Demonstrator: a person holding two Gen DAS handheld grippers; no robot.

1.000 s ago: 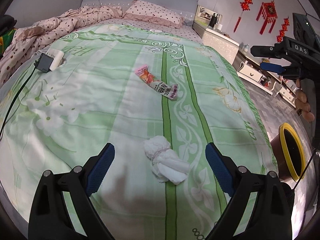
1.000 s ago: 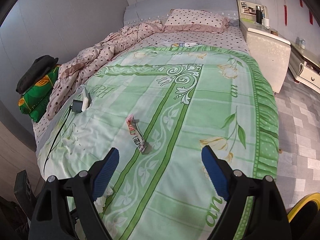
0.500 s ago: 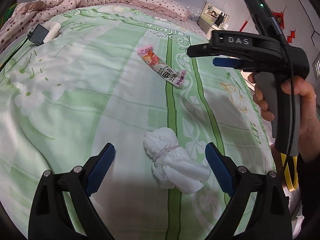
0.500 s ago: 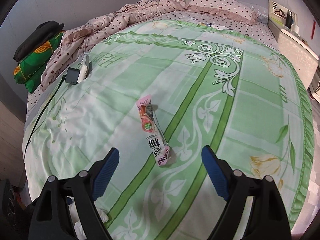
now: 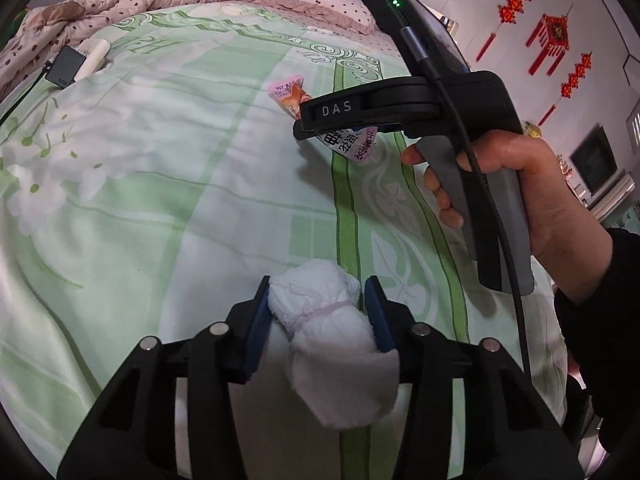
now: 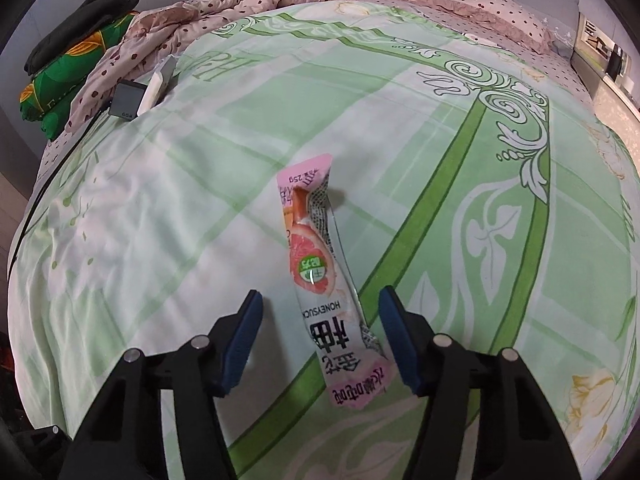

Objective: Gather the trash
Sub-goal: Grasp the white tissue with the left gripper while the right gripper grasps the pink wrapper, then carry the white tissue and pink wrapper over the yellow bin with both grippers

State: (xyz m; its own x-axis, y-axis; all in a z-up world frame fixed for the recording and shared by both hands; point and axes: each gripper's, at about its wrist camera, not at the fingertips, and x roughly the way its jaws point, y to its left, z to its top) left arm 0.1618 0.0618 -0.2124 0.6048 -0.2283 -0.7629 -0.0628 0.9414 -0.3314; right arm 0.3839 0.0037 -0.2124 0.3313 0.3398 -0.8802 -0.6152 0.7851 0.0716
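The left gripper (image 5: 318,310), jaws just closing, clamps the white tissue wad (image 5: 324,320) between its blue pads on the green bedspread (image 5: 160,200). The right gripper (image 6: 320,340), jaws just narrowing, straddles the pink snack wrapper (image 6: 320,280) without pad contact; the wrapper extends ahead of it.

Left wrist view looking steeply down, close over the bed (image 5: 160,184), right wrist view likewise, both sharing the pink wrapper (image 6: 320,276), green bedspread.
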